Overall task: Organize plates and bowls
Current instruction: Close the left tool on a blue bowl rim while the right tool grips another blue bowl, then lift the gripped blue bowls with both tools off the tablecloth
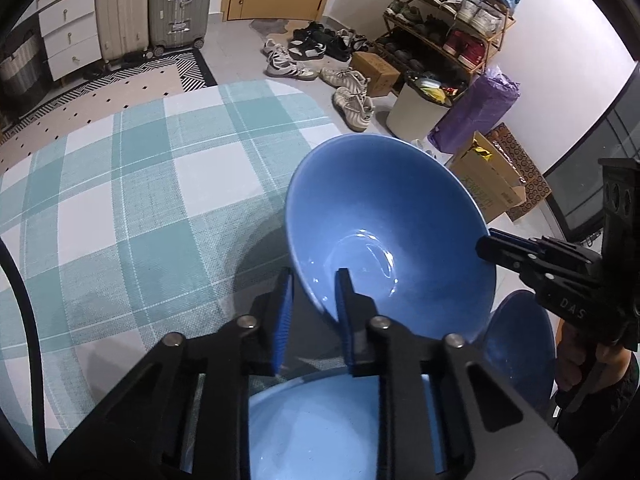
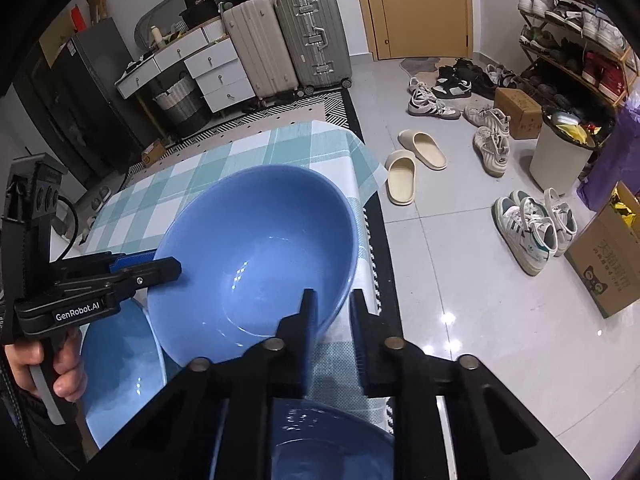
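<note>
A big blue bowl (image 1: 384,232) (image 2: 256,256) is over the teal checked tablecloth (image 1: 140,200) (image 2: 188,176). My left gripper (image 1: 314,280) is shut on its near-left rim, one pad inside and one outside. On the opposite rim my right gripper (image 2: 333,300) is shut the same way. Each gripper shows in the other's view, the right gripper (image 1: 486,246) and the left gripper (image 2: 172,268). A second blue bowl (image 1: 516,340) (image 2: 116,368) sits beside it. A paler blue dish (image 1: 312,420) (image 2: 332,440) lies under the fingers. The held bowl's base is hidden.
The table edge (image 2: 360,184) drops to a tiled floor with slippers (image 2: 416,160), several shoes (image 2: 528,232), a white bin (image 2: 560,152) and cardboard boxes (image 2: 612,264). Suitcases (image 2: 288,40), a drawer unit (image 2: 216,68) and a shoe rack (image 1: 452,12) stand further back.
</note>
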`<act>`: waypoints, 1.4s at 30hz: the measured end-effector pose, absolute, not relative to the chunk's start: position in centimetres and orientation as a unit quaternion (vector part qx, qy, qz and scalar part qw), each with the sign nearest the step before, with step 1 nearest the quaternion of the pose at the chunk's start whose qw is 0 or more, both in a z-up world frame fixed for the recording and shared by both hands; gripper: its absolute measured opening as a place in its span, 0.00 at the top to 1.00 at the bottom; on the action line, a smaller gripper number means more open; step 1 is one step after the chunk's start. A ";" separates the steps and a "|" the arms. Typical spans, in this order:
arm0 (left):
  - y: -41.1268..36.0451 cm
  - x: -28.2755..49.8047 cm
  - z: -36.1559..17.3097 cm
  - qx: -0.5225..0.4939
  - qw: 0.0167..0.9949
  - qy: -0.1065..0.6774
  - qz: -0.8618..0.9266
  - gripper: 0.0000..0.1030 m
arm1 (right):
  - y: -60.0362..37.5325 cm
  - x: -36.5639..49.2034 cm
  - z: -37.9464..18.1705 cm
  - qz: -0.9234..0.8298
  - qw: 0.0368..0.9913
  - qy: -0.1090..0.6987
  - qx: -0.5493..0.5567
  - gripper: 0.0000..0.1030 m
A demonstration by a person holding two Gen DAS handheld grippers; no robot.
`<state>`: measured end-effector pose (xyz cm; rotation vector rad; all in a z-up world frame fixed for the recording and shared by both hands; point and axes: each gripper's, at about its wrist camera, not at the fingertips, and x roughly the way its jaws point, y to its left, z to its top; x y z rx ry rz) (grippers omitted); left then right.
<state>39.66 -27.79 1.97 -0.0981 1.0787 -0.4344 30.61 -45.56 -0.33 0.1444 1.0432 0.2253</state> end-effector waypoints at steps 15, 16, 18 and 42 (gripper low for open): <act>-27.9 39.3 2.5 -0.040 0.842 0.498 -0.203 0.86 | -45.6 30.4 -0.3 0.108 0.861 0.492 0.071 0.85; -27.9 39.2 2.7 -0.041 0.843 0.496 -0.203 0.86 | -45.7 30.3 -0.2 0.108 0.861 0.491 0.072 0.85; -27.9 39.1 3.1 -0.040 0.845 0.493 -0.203 0.86 | -45.7 30.3 -0.1 0.108 0.863 0.489 0.073 0.85; -27.7 34.7 10.3 -0.048 0.872 0.438 -0.213 0.85 | -45.7 26.8 5.8 0.101 0.890 0.440 0.056 0.85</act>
